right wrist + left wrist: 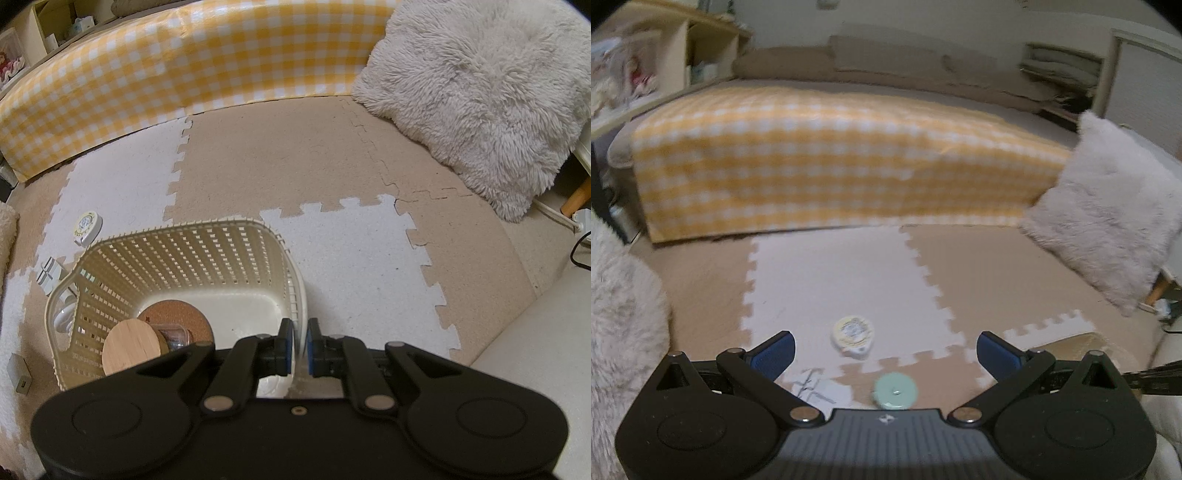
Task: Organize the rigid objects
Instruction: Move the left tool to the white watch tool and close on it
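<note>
Collecting loose items into the basket (177, 254) seems the step in hand. Left claw (885, 350) stands wide above the floor mat (831, 280), near a round cream tape measure (853, 336) and a mint disc (896, 390), left of the basket. Right claw (299, 345) pinches the basket's lattice plastic rim; inside lie a cork coaster (177, 317) and a wooden-lidded jar (131, 347). Next, the left claw should probably descend and close squarely.

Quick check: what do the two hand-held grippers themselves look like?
Both match: the left hand-held gripper and right hand-held gripper have black rounded bodies, black linkage arms with silver pivot pins and blue finger pads. The left shows a ribbed grey centre plate. No cables or sleeves visible.
</note>
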A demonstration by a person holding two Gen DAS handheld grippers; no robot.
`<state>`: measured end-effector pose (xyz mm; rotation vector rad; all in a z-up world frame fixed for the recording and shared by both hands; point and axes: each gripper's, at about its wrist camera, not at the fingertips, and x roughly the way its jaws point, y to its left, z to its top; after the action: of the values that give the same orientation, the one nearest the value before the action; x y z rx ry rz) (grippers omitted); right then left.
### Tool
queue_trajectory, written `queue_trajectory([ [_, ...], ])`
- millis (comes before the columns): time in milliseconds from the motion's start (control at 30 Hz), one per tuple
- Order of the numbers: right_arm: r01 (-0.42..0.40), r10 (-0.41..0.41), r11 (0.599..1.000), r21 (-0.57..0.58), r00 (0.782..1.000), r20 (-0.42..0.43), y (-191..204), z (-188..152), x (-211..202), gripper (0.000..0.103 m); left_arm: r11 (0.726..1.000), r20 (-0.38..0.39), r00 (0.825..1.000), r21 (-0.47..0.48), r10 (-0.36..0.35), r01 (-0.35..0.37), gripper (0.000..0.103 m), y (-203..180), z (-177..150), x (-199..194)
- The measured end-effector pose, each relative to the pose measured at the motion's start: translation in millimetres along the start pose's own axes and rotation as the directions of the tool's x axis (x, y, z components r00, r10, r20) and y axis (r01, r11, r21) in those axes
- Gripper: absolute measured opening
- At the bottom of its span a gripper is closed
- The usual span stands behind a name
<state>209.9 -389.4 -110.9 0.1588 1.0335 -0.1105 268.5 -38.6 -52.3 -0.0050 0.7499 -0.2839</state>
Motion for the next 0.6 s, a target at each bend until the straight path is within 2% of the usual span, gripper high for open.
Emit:
queue_trajectory([
  [233,-0.013,0.013,1.000,0.017,1.000,-0.005,-3,0,0,0.007,0.999,-0.071,0.996,0.002,0.048,-0.048,0.103,16,-14,36],
  [433,-0.002,0.002,1.000,-0.001,1.000,-0.005,-1,0,0,0.007,0.995,-0.132,0.986,0.049,0.098,-0.093,0.103,25,-29,62],
  [600,0.006,-0.006,1.000,-0.011,1.000,-0.004,2,-1,-1,0.008,0.994,-0.157,0.982,0.012,0.105,-0.105,0.103,38,-33,80],
])
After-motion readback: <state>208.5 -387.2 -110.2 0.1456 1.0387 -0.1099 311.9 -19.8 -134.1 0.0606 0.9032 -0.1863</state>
